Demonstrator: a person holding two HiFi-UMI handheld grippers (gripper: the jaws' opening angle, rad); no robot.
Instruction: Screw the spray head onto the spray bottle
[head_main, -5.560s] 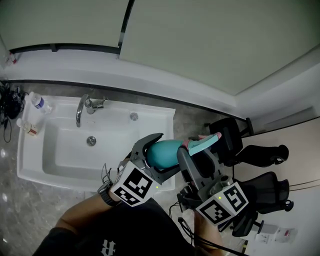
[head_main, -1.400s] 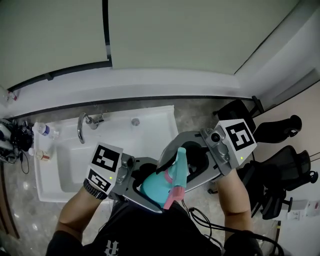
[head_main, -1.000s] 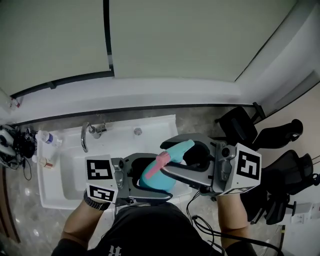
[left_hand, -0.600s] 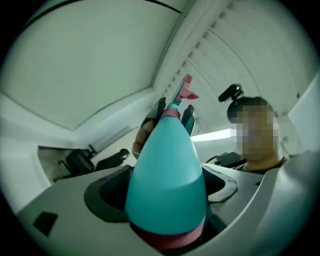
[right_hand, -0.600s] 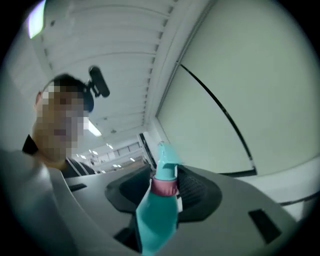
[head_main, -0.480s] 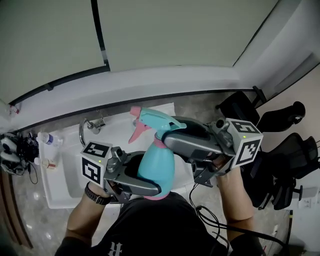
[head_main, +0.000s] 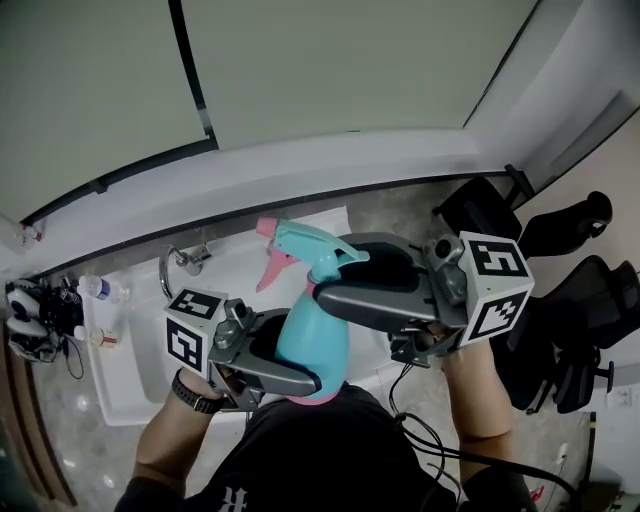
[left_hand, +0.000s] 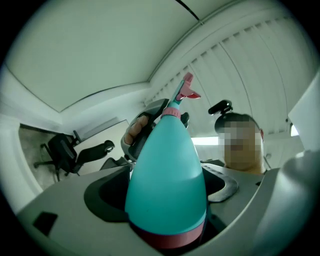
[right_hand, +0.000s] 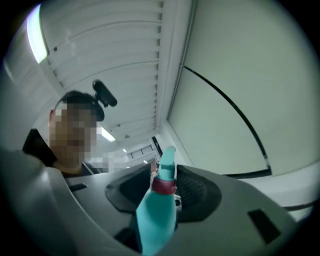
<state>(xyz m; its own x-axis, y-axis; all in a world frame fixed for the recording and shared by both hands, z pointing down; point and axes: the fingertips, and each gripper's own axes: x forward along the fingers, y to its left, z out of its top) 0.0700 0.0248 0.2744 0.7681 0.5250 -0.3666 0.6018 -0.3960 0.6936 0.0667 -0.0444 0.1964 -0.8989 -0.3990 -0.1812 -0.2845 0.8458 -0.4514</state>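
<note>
The screwing step itself seems to be in hand: the person is holding the spray bottle (head_main: 316, 335) upright in the air, in front of their chest and over the near edge of the sink (head_main: 128, 352), not resting on any surface. The left gripper (head_main: 303, 352) is clamping the wide lower body of the bottle between its jaws. The right gripper (head_main: 328, 272) is clenching round the neck, its pads pressing on the dark pink collar (right_hand: 164, 185) of the spray head (head_main: 303, 243). The head is sitting on top of the neck, with its nozzle and pink trigger (head_main: 268, 270) pointing toward the sink. Whether the collar is already threaded fully down cannot be told from these views. The next move is probably calling for the right gripper to roll the collar round while the left gripper is keeping the body from turning with it. The two should be staying in line along the bottle's axis so the thread is not crossing, and a re-grip is likely once the wrist is running out of turn.
</note>
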